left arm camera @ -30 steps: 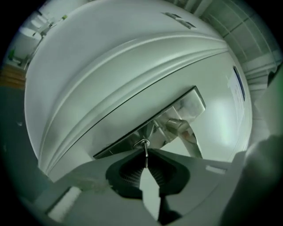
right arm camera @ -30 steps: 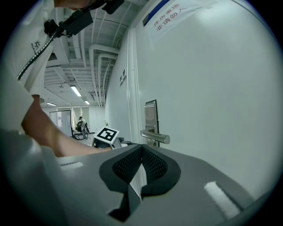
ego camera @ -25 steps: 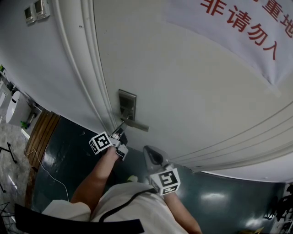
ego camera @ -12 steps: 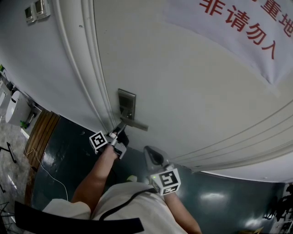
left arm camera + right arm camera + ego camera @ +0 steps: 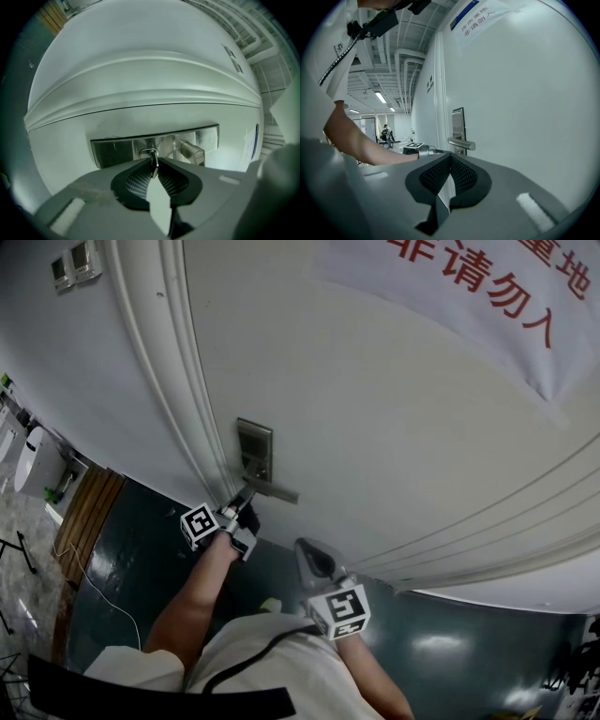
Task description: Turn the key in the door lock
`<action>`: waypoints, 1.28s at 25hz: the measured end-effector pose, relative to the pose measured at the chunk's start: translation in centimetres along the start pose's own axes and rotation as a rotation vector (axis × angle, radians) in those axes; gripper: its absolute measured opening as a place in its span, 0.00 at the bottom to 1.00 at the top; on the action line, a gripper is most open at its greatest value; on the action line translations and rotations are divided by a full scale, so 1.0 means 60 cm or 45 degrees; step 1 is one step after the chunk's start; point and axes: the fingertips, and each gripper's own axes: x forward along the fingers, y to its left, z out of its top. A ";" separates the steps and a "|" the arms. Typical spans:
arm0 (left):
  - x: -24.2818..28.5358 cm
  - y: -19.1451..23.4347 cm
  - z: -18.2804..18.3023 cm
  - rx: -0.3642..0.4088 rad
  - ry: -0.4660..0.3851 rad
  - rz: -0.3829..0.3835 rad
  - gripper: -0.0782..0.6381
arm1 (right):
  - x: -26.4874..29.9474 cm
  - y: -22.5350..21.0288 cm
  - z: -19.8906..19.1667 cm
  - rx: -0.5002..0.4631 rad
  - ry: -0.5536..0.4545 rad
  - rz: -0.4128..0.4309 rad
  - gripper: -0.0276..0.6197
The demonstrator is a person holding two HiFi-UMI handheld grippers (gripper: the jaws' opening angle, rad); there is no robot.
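A small metal key [image 5: 153,165] sticks out of the keyhole in the steel lock plate [image 5: 117,149] on the white door [image 5: 375,427]. My left gripper [image 5: 153,169] points level at the lock, its ribbed pads closed on the key's head. The lever handle [image 5: 192,151] juts out just to the right of the key. In the head view the left gripper [image 5: 242,502] sits right below the lock plate [image 5: 254,448]. My right gripper [image 5: 309,554] hangs lower and further right, away from the door, shut with nothing in it.
The door frame's mouldings [image 5: 183,381] run along the lock's left side. A white banner with red characters [image 5: 469,296] hangs on the door above. The floor [image 5: 122,559] is dark green, with a cable lying on it. In the right gripper view, people stand far down the hall [image 5: 386,133].
The left gripper has rolled a little about its own axis while staying at the lock, and its marker cube has shifted slightly left. The right gripper has not moved.
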 end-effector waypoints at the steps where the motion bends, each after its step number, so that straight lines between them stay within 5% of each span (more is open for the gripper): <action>1: 0.000 0.001 0.001 0.007 -0.001 0.006 0.18 | -0.004 -0.002 -0.002 0.000 -0.004 0.001 0.06; 9: 0.003 -0.002 0.005 0.163 0.017 0.112 0.35 | -0.036 -0.018 0.008 0.007 -0.004 0.019 0.06; 16: -0.023 0.007 0.004 0.288 -0.021 0.233 0.36 | -0.060 -0.045 0.004 0.017 -0.045 0.020 0.06; 22: -0.062 -0.018 0.004 0.663 -0.040 0.401 0.24 | -0.087 -0.059 0.010 0.056 -0.058 0.012 0.06; 28: -0.064 -0.084 -0.022 0.893 -0.010 0.384 0.20 | -0.105 -0.081 0.012 0.082 -0.065 -0.019 0.06; 32: -0.055 -0.146 -0.060 1.138 0.027 0.352 0.12 | -0.119 -0.089 0.016 0.075 -0.082 -0.030 0.06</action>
